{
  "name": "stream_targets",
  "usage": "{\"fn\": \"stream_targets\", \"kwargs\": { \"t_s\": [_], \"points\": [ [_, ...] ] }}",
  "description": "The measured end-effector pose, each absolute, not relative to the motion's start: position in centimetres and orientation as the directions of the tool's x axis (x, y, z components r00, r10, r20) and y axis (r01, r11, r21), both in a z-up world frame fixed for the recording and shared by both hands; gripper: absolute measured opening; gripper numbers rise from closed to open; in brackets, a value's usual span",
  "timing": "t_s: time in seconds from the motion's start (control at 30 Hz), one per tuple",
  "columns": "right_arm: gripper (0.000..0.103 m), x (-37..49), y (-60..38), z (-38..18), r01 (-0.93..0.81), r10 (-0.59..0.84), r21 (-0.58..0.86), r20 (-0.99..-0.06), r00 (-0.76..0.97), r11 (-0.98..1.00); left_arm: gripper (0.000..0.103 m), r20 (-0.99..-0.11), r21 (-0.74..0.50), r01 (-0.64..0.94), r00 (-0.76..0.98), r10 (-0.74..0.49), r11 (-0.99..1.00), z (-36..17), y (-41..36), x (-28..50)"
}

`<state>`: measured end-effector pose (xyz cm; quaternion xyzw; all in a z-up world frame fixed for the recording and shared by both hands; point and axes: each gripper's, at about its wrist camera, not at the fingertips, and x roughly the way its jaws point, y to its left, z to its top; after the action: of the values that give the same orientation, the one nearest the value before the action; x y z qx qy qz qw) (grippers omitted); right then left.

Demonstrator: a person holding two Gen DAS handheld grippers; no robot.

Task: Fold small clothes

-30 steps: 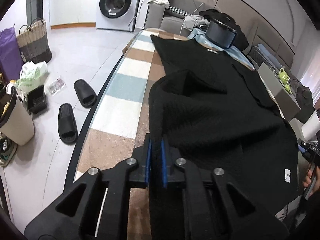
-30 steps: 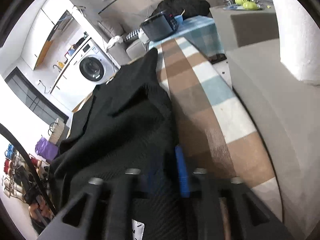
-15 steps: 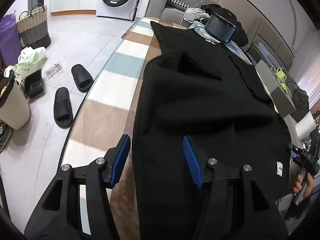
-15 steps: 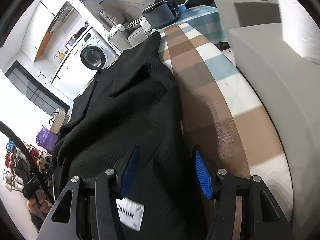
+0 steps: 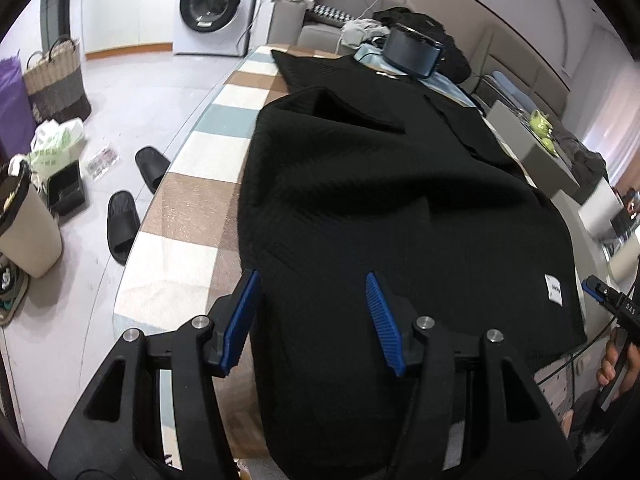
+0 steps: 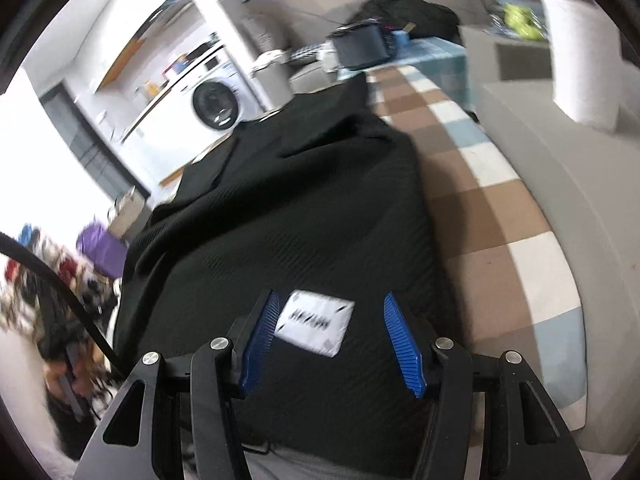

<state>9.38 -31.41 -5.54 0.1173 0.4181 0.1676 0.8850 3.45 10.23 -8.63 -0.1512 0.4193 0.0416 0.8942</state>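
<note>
A black knitted garment (image 5: 372,208) lies spread along a long table covered by a checked cloth (image 5: 188,204) in brown, white and pale blue, filling the middle of both views. At the bottom of the left wrist view, the left gripper (image 5: 314,322) has let go: its blue pads (image 5: 240,316) have just spread apart, with the garment's near edge lying loose between them. At the bottom of the right wrist view (somewhat blurred), the right gripper (image 6: 334,344) is likewise released, pads apart over a white label (image 6: 316,322) sewn on the garment. A washing machine (image 5: 212,4) stands at upper left, two black slippers (image 5: 124,226) on the floor at left.
</note>
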Motion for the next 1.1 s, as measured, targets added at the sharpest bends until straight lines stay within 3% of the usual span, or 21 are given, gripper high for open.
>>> {"fn": "stream_targets", "kwargs": {
  "t_s": [0.37,0.73,0.83,0.87,0.93,0.97,1.1],
  "points": [
    [0.057,4.6,-23.5,-8.5,-0.447,0.457,0.237,-0.743,0.488,0.863,0.06,-0.759,-0.198,-0.06,0.641,-0.115,0.978,-8.2,4.9,0.8],
    [0.059,4.2,-18.7,-9.9,-0.551,0.362,0.028,-0.782,0.508,0.834,0.06,-0.77,-0.189,-0.04,0.626,-0.123,0.981,-8.3,4.1,-0.3],
    [0.05,4.4,-18.5,-10.0,-0.55,0.341,-0.001,-0.784,0.519,0.835,0.06,-0.769,-0.178,-0.043,0.629,-0.112,0.983,-8.3,4.2,-0.3],
    [0.038,4.4,-18.7,-9.9,-0.548,0.342,0.001,-0.782,0.521,0.836,0.06,-0.769,-0.179,-0.044,0.629,-0.111,0.983,-8.3,4.5,-0.2],
    [0.028,4.6,-19.0,-9.9,-0.548,0.357,0.021,-0.778,0.516,0.836,0.06,-0.77,-0.181,-0.049,0.628,-0.111,0.982,-8.3,4.8,-0.1],
    [0.017,4.6,-19.2,-9.9,-0.546,0.354,0.016,-0.776,0.521,0.838,0.06,-0.771,-0.183,-0.052,0.628,-0.11,0.982,-8.5,5.0,0.2],
    [0.007,4.5,-19.4,-9.9,-0.548,0.356,0.01,-0.77,0.529,0.837,0.06,-0.771,-0.188,-0.063,0.627,-0.107,0.98,-8.5,5.5,0.3]
  ]
}}
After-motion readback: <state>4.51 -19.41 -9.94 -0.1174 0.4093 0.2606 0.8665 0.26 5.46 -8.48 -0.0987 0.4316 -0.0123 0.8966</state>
